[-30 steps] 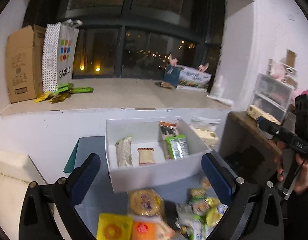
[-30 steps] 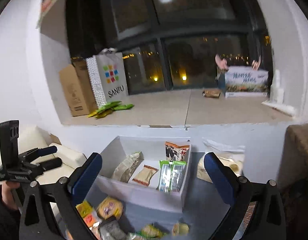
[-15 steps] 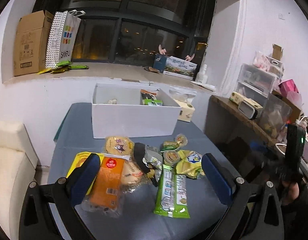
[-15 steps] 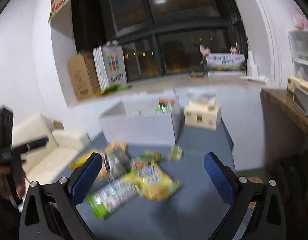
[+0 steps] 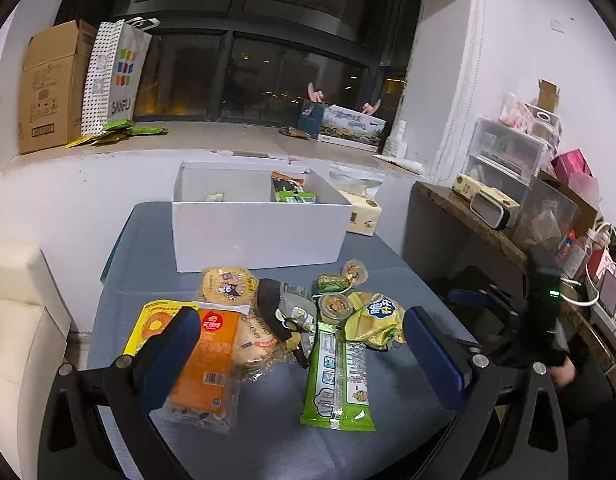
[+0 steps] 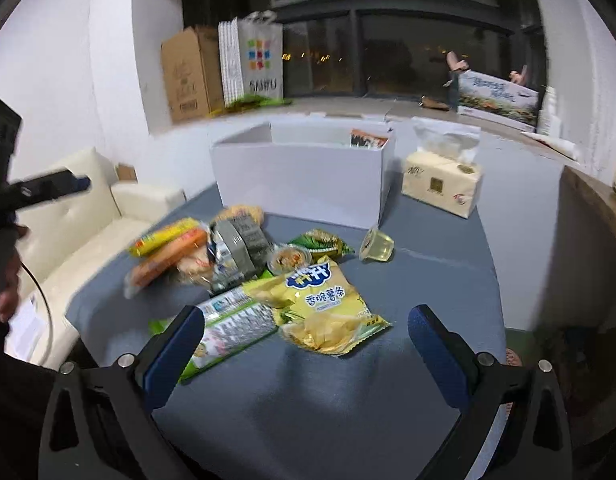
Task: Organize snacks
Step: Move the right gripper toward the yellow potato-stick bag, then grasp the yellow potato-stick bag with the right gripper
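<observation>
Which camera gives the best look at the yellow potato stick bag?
The right wrist view: the yellow potato stick bag lies face-up, label readable. In the left wrist view the bag is smaller, partly hidden behind the green wrapper.

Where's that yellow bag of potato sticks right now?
The yellow bag of potato sticks lies flat on the grey table, nearest the right gripper in its view, overlapping the long green packet and in front of the white box.

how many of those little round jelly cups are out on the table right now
2 visible: one jelly cup in the pile's middle beside the yellow chip bag, another jelly cup lying nearer the white box. Others may be buried under packets.
</observation>
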The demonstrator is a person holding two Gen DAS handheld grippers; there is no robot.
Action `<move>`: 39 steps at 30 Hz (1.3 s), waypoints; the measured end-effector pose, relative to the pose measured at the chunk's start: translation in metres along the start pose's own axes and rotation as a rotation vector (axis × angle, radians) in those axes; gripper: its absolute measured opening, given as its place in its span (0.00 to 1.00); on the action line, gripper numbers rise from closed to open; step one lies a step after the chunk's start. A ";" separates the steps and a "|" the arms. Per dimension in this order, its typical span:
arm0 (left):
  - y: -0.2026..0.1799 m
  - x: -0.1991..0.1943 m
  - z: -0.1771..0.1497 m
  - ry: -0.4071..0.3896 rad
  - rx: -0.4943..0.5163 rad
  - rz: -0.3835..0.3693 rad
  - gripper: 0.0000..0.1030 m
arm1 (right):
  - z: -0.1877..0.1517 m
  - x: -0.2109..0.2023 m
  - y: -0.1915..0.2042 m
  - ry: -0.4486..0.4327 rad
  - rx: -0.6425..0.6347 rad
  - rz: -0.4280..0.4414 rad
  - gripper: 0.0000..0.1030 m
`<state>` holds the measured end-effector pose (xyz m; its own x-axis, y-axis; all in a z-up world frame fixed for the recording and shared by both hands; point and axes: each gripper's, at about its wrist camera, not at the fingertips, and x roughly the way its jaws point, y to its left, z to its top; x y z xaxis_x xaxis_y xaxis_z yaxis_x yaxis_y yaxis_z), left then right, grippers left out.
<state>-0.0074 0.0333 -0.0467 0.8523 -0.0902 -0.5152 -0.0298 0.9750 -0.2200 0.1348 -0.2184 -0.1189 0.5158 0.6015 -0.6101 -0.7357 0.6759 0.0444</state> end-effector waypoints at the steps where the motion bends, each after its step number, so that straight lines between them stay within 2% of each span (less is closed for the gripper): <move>1: -0.001 0.000 0.000 0.001 0.005 0.001 1.00 | 0.001 0.007 0.000 0.011 -0.025 0.003 1.00; 7: -0.002 0.002 -0.001 0.012 0.016 0.000 1.00 | 0.012 0.056 -0.003 0.118 -0.160 -0.002 1.00; 12: 0.000 0.003 -0.003 0.019 0.015 0.005 1.00 | 0.021 0.086 -0.009 0.178 -0.182 0.027 1.00; 22: -0.002 0.008 -0.007 0.045 0.025 0.006 1.00 | 0.021 0.117 -0.011 0.261 -0.148 0.081 1.00; 30: -0.006 0.020 -0.013 0.091 0.053 0.005 1.00 | 0.012 0.118 -0.014 0.291 -0.075 0.104 1.00; 32: -0.007 0.025 -0.016 0.104 0.066 0.002 1.00 | 0.012 0.113 -0.015 0.278 -0.062 0.110 0.73; 33: -0.007 0.029 -0.017 0.118 0.073 -0.003 1.00 | 0.012 0.112 -0.016 0.273 -0.062 0.094 0.70; 34: -0.008 0.035 -0.018 0.129 0.082 -0.009 1.00 | 0.013 0.108 -0.017 0.270 -0.053 0.085 0.60; 39: -0.007 0.076 -0.011 0.203 0.122 -0.048 1.00 | 0.018 0.069 -0.028 0.135 0.073 0.088 0.57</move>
<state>0.0518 0.0178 -0.0941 0.7285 -0.1636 -0.6653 0.0818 0.9849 -0.1526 0.1989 -0.1882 -0.1475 0.3833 0.6006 -0.7017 -0.7393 0.6549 0.1568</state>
